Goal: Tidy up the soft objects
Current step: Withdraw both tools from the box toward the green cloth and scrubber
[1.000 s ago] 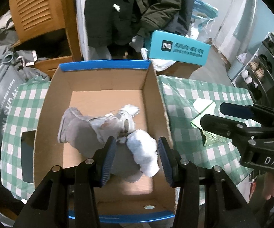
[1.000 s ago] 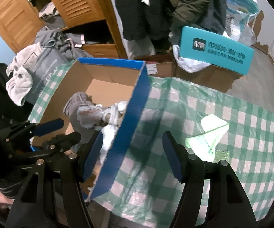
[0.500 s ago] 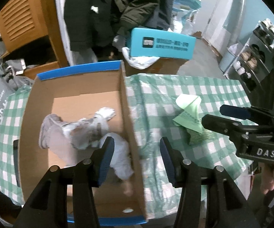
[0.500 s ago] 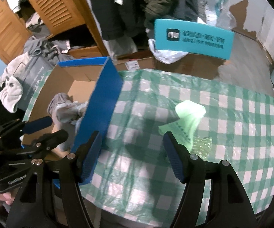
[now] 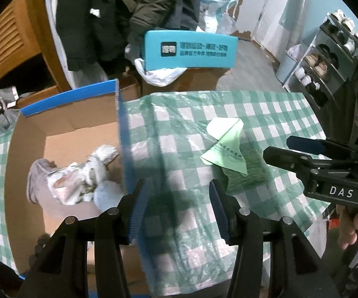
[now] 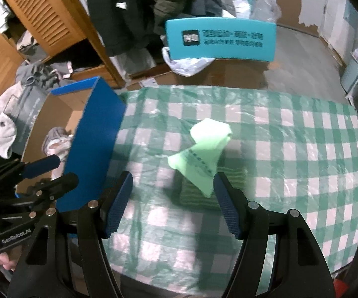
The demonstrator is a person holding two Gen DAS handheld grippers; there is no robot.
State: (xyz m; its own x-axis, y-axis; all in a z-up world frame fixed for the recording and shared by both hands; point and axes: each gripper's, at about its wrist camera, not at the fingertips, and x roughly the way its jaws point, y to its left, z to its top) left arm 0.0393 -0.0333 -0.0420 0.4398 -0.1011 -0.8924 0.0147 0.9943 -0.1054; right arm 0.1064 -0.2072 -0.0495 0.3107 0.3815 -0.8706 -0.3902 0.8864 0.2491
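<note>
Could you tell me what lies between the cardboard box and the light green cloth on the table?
Only bare checked tablecloth separates the cardboard box from the light green cloth; the right wrist view shows it best.

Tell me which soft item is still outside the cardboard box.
The light green cloth, lying on a darker green knit piece on the checked tablecloth. The grey and white soft items already lie inside the box.

Both wrist views look steeply down from close above the counter, past their own fingers. The left view sits over the box wall; the right view sits farther right, over the green cloth. Both share the box, the cloth and the far teal carton.
</note>
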